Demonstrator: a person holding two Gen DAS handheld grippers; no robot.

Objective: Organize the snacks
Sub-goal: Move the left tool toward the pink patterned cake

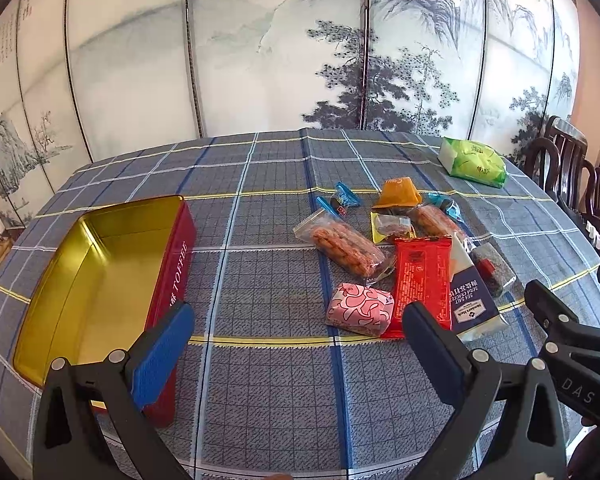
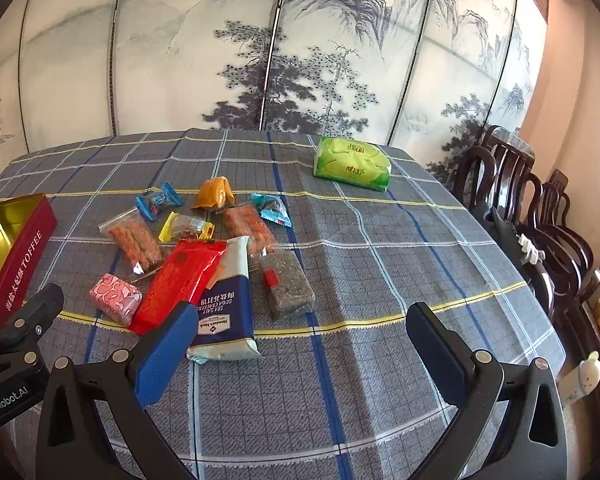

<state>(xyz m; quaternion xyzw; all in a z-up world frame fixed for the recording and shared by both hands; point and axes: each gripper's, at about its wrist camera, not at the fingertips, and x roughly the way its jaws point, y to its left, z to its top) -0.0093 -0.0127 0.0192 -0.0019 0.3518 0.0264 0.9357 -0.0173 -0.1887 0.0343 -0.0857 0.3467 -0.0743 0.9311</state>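
An open red toffee tin (image 1: pixel 100 264) with a gold inside lies empty at the table's left; it also shows in the right wrist view (image 2: pixel 16 248). Several snacks lie in a loose pile at mid-table: a pink wrapped block (image 1: pixel 359 309) (image 2: pixel 116 294), a red packet (image 1: pixel 420 280) (image 2: pixel 178 284), a soda cracker pack (image 1: pixel 474 300) (image 2: pixel 226 312), a dark seed bar (image 2: pixel 288 284), clear bags of orange snacks (image 1: pixel 344 246), blue candies (image 1: pixel 340 200). My left gripper (image 1: pixel 298 322) is open above the cloth, between tin and pile. My right gripper (image 2: pixel 302 326) is open, right of the cracker pack.
A green tissue pack (image 2: pixel 352 164) lies at the far right of the blue plaid tablecloth (image 2: pixel 380 264). Dark wooden chairs (image 2: pixel 540 216) stand along the right edge. A painted folding screen (image 1: pixel 260 48) stands behind the table.
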